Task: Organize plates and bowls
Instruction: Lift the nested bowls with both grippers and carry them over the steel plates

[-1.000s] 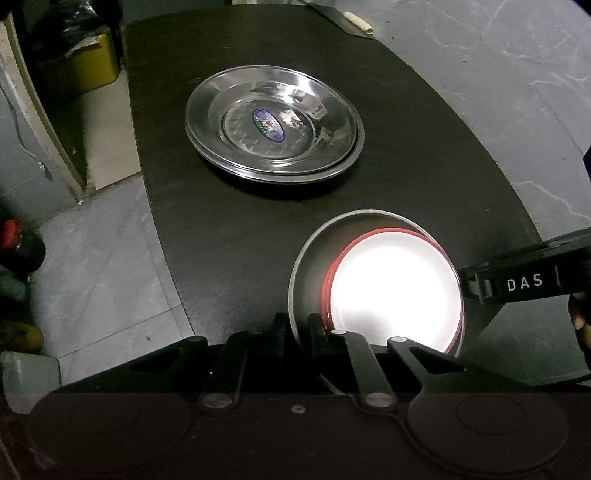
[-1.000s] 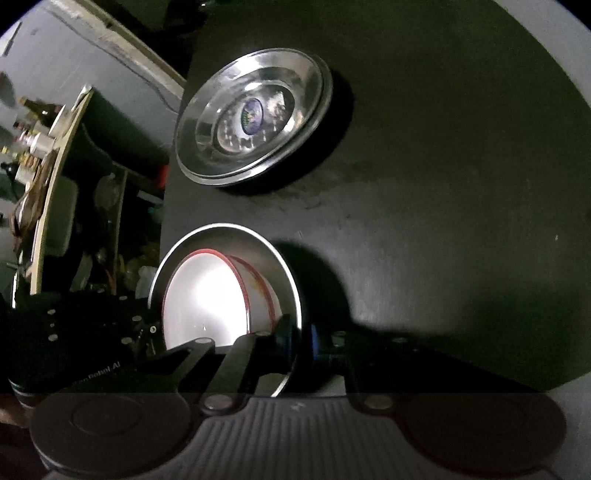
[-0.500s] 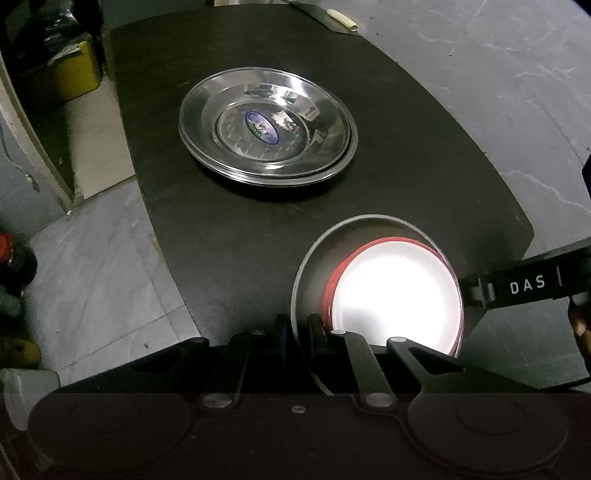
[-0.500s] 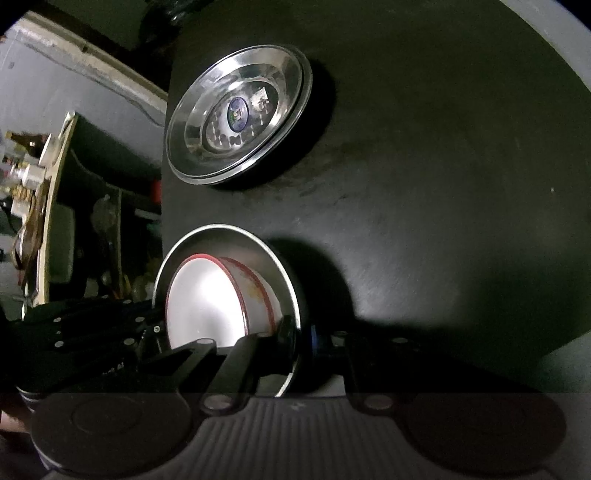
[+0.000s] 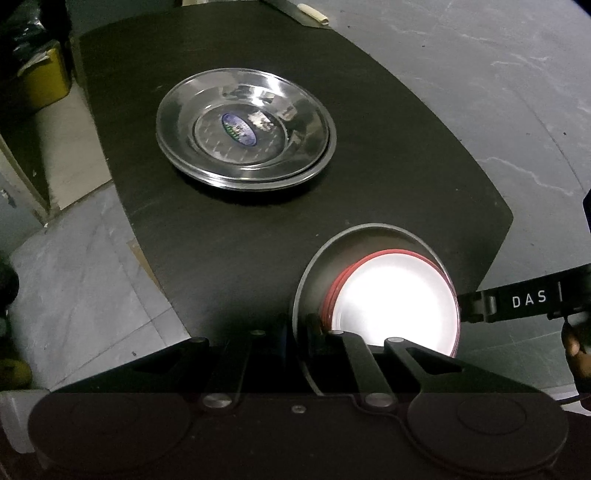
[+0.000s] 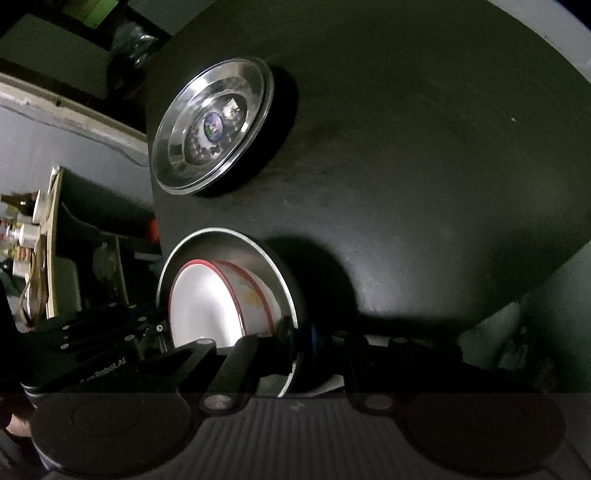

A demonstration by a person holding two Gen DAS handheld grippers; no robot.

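A steel bowl (image 5: 364, 230) with a white red-rimmed bowl (image 5: 395, 302) nested inside hangs over the near edge of the dark table (image 5: 388, 155), casting a shadow on it. My left gripper (image 5: 298, 326) pinches its left rim, the jaws still closing on the metal. My right gripper (image 6: 300, 330) is shut on the opposite rim, and shows as a black bar (image 5: 517, 301) in the left wrist view. In the right wrist view the steel bowl (image 6: 229, 236) tilts, the white bowl (image 6: 207, 306) leans inside, and the left gripper (image 6: 159, 326) grips its left side. Stacked steel plates (image 5: 245, 131) (image 6: 214, 125) lie farther back.
A knife-like tool with a pale handle (image 5: 312, 13) lies at the table's far edge. A yellow box (image 5: 44, 81) stands on the floor at the left. A cluttered shelf (image 6: 29, 229) is left of the table. Grey stone floor surrounds the table.
Both grippers keep hold of the steel bowl. The right view has rolled, so the plates now sit higher and more to the right in it. The left view shifted only slightly.
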